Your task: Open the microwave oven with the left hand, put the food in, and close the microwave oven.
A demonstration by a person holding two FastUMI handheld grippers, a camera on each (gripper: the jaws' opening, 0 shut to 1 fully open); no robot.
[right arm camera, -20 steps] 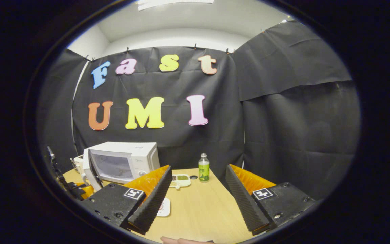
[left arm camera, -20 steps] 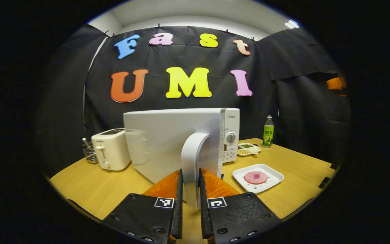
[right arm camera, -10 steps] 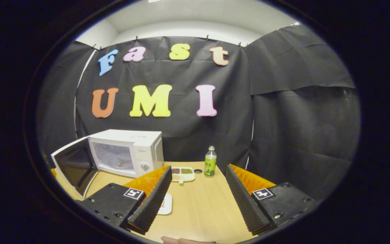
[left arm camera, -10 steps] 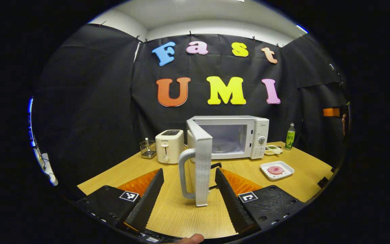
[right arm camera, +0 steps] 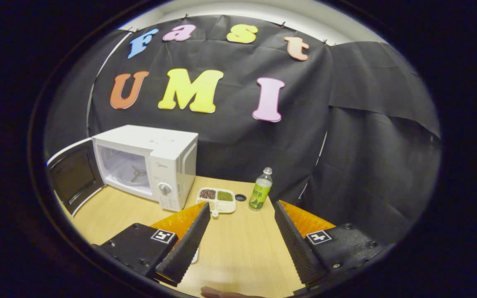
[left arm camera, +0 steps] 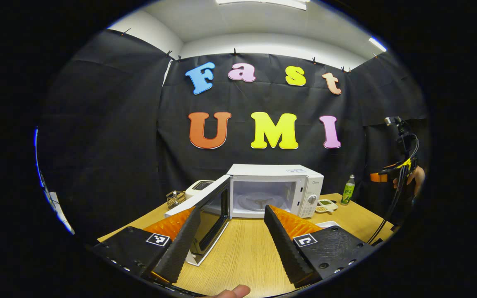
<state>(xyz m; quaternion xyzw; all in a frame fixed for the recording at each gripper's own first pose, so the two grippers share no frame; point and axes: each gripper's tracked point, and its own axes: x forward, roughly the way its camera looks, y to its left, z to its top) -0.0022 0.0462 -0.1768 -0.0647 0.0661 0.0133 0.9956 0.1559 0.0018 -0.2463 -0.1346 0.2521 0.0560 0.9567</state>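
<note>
A: While the microwave oven [left arm camera: 278, 188] is sitting with its door [left arm camera: 205, 213] swung wide toward the left gripper [left arm camera: 232, 236], what is worrying you?

B: That door is jutting over the wooden table [right arm camera: 238, 256], so I judge a careless sweep would be knocking it, or the plate would be clipping the cavity's front edge going in.

A: Where is the food plate?

B: A white plate rim [left arm camera: 327, 224] is peeking out beside the left gripper's finger; the food itself is hidden. Both grippers are gaping, holding nothing, the right gripper [right arm camera: 242, 240] too.

A: Anything crowding the route?

B: A toaster [left arm camera: 197, 187] is standing behind the door. A divided snack dish [right arm camera: 217, 197] is lying just beside the oven's control side, a green bottle [right arm camera: 260, 193] near it, a small dark cap [right arm camera: 241, 198] between them.
</note>
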